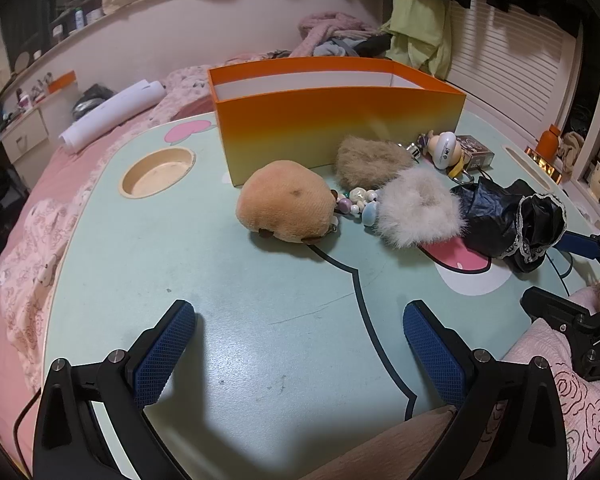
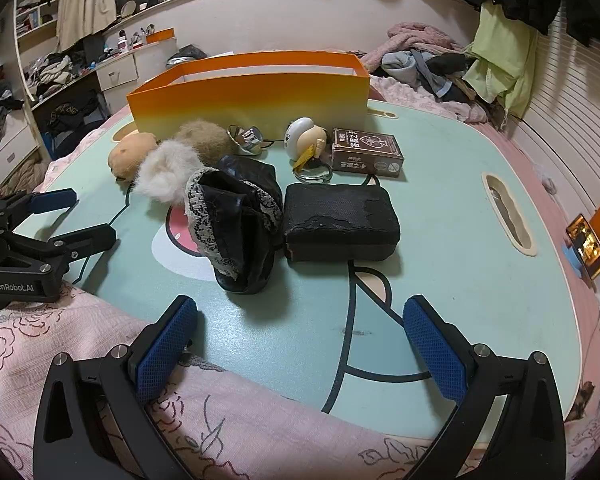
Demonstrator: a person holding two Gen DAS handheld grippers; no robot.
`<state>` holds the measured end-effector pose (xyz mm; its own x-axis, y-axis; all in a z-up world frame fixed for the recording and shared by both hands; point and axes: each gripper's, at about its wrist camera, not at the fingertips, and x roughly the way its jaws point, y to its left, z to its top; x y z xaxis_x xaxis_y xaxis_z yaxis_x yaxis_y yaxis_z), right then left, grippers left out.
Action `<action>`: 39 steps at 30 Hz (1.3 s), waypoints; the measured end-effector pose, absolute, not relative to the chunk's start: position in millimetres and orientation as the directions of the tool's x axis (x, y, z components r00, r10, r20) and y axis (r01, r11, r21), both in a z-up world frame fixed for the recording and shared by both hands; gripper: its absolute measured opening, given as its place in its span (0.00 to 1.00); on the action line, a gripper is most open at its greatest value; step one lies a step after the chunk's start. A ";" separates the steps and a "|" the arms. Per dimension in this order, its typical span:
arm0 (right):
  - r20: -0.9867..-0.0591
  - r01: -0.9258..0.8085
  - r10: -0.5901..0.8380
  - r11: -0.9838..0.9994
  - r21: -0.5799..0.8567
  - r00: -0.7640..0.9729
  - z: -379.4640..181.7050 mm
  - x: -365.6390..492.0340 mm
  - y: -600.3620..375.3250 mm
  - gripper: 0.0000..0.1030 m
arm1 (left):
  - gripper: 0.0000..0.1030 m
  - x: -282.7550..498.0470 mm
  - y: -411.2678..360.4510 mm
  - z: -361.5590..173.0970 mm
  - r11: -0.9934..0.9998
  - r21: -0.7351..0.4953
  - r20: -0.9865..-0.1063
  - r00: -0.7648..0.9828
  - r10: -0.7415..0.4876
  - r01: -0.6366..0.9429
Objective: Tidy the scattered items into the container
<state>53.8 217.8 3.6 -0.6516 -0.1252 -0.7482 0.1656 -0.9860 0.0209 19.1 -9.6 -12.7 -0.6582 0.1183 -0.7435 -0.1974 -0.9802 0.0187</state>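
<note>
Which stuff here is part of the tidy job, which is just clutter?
Job:
orange box
plush toy
brown scrunchie
white scrunchie
bead string
black lace pouch
black case
card box
figure keychain

Just lying about:
clothes pile
paper roll

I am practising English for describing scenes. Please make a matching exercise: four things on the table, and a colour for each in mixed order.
Things:
1. box
2. card pack
3. pouch
4. table

Colours:
a. black
b. pale green
c. orange
d. brown

Pairs: 1-c, 2-d, 3-a, 4-b
</note>
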 end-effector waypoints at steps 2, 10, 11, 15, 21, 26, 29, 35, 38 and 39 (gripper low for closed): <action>-0.749 0.165 -0.124 -0.986 0.020 -0.651 3.7 54.2 217.6 1.00 | 1.00 19.2 -9.7 -12.7 -0.980 0.018 -0.743 -0.658 0.119 -0.198; -0.749 0.163 -0.123 -0.986 0.020 -0.651 4.2 55.2 215.5 1.00 | 1.00 19.2 -9.7 -13.0 -0.980 0.019 -0.743 -0.658 0.119 -0.198; -0.749 0.162 -0.123 -0.987 0.020 -0.651 4.2 55.4 215.2 1.00 | 1.00 19.2 -9.6 -13.0 -0.980 0.019 -0.743 -0.658 0.119 -0.198; -0.748 0.161 -0.122 -0.987 0.021 -0.652 4.4 55.8 214.3 1.00 | 1.00 19.4 -9.7 -13.2 -0.980 0.019 -0.743 -0.658 0.119 -0.198; -0.747 0.143 -0.110 -0.989 0.019 -0.655 4.0 54.0 225.2 1.00 | 1.00 19.6 -9.7 -13.4 -0.980 0.018 -0.743 -0.659 0.119 -0.199; -0.733 0.107 -0.108 -0.993 0.048 -0.671 4.9 53.7 239.6 1.00 | 1.00 19.5 -9.7 -13.1 -0.980 0.016 -0.743 -0.659 0.121 -0.198; -0.714 0.104 -0.142 -0.990 0.097 -0.686 9.7 51.8 247.5 1.00 | 1.00 19.6 -9.7 -12.9 -0.980 0.017 -0.743 -0.659 0.120 -0.198; -0.685 0.054 -0.144 -0.987 0.152 -0.714 22.6 41.2 260.4 0.99 | 1.00 19.7 -9.6 -13.2 -0.980 0.016 -0.742 -0.659 0.120 -0.198; -0.670 0.046 -0.138 -0.987 0.153 -0.730 30.8 33.5 260.7 0.96 | 1.00 19.6 -9.7 -13.2 -0.980 0.016 -0.742 -0.659 0.121 -0.198; -0.660 0.050 -0.149 -0.985 0.167 -0.736 34.1 31.9 261.6 0.96 | 1.00 19.5 -9.7 -13.2 -0.980 0.016 -0.742 -0.659 0.121 -0.198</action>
<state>31.9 261.6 34.1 -0.7358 -0.1494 -0.6605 0.0504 -0.9847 0.1666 19.5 -9.7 -13.2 -0.6592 0.1208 -0.7422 -0.1978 -0.9801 0.0162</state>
